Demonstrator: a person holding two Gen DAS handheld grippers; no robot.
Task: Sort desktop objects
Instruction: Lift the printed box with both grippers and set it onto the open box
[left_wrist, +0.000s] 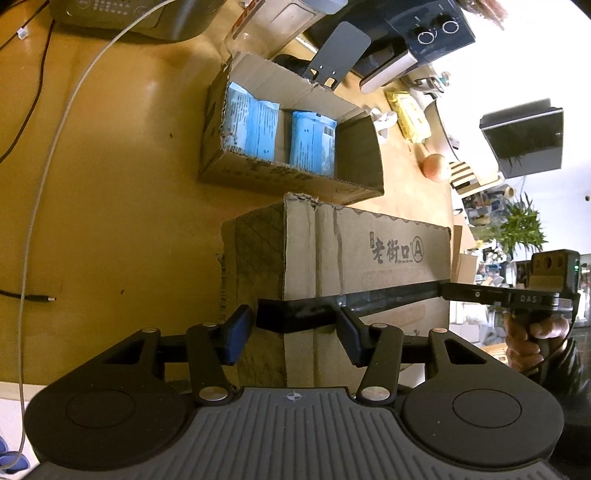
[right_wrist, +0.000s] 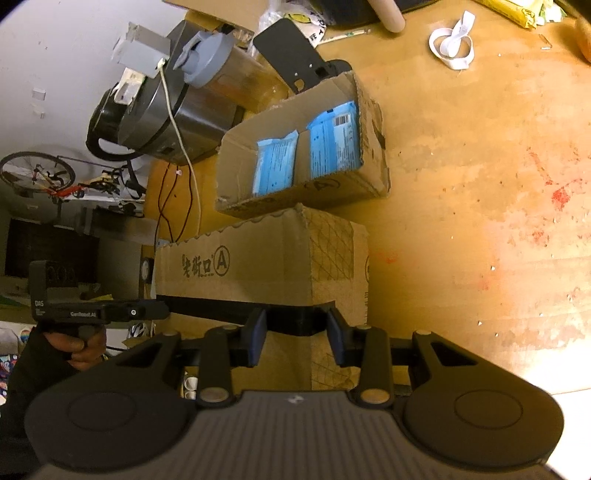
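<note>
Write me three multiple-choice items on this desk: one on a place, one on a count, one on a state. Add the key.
1. Where do the blue packets lie?
A. Inside the open cardboard box
B. On the bare table
C. On top of the printed box

2. How many blue packets show?
A. One
B. Two
C. Four

3. In what state is the box that holds them?
A. Taped shut
B. Crushed flat
C. Open, its inside showing

Key:
1 A: the blue packets sit within the walls of the open cardboard box, beyond the printed box.
2 B: both wrist views show just two, side by side.
3 C: its flaps are turned back and the contents are plain to see.
</note>
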